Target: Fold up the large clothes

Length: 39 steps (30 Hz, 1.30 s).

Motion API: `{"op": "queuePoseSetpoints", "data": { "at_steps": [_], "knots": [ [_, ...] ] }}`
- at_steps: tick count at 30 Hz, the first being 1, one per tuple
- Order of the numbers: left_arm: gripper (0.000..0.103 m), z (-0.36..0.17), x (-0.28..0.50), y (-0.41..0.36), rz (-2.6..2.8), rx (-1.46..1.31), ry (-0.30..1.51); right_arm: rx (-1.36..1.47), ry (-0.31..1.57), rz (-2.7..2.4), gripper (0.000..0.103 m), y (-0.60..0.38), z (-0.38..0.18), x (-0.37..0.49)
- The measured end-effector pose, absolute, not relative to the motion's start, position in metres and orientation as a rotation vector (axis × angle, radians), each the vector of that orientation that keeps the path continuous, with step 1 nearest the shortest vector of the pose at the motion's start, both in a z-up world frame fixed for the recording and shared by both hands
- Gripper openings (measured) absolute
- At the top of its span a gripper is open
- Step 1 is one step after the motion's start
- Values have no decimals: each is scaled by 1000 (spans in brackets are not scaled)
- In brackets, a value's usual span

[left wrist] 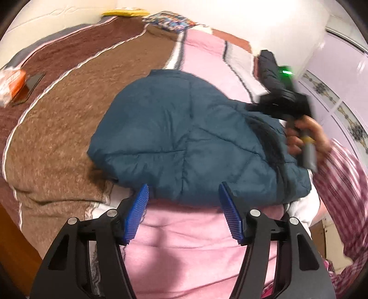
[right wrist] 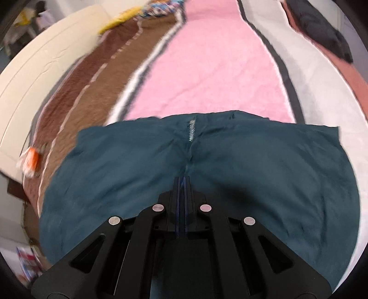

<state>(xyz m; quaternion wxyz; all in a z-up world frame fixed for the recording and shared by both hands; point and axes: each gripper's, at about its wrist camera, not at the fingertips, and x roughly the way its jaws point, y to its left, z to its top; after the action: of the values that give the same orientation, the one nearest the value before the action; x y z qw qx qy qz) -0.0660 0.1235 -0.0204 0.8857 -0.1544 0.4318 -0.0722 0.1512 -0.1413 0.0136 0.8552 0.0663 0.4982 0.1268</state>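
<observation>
A dark teal puffer jacket [left wrist: 184,138] lies bunched on a bed covered with a pink, brown and white striped blanket [left wrist: 202,241]. My left gripper [left wrist: 182,207] is open and empty, its blue pads just short of the jacket's near edge. My right gripper [right wrist: 183,181] is shut on the teal jacket [right wrist: 253,172] near its zipper and holds the fabric spread out before the camera. The right gripper also shows in the left wrist view [left wrist: 283,101] at the jacket's right side, held by a hand.
An orange and white packet [left wrist: 11,85] and a dark flat phone [left wrist: 34,80] lie at the blanket's left. A yellow item [left wrist: 124,12] and a colourful printed item [left wrist: 170,20] lie at the far end. A dark garment [right wrist: 322,30] lies at the far right.
</observation>
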Motion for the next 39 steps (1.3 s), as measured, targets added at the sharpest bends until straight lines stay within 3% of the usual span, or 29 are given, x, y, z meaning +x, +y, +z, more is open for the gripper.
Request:
{"op": "queuePoseSetpoints", "data": {
  "at_steps": [7,16,21,24,33,39],
  "knots": [
    [62,-24,-68,133,-151,-420,901,138,1147,423,2,-128,-15,22],
    [62,-20,-72,116,-188,-390,897,221,1242,409,0,-125,-65,52],
    [63,-37,-75,130,-153,-505,952,192,1208,411,0,-119,-65,48],
    [70,-47,-70,145,-99,-613,965,209,1206,394,0,-114,-61,46],
    [74,-66,-40,171,-20,-873,944,219,1102,461,3,-109,-8,-12],
    [75,-80,-20,173,39,-853,943,181,1192,406,3,-103,-49,-11]
  ]
}}
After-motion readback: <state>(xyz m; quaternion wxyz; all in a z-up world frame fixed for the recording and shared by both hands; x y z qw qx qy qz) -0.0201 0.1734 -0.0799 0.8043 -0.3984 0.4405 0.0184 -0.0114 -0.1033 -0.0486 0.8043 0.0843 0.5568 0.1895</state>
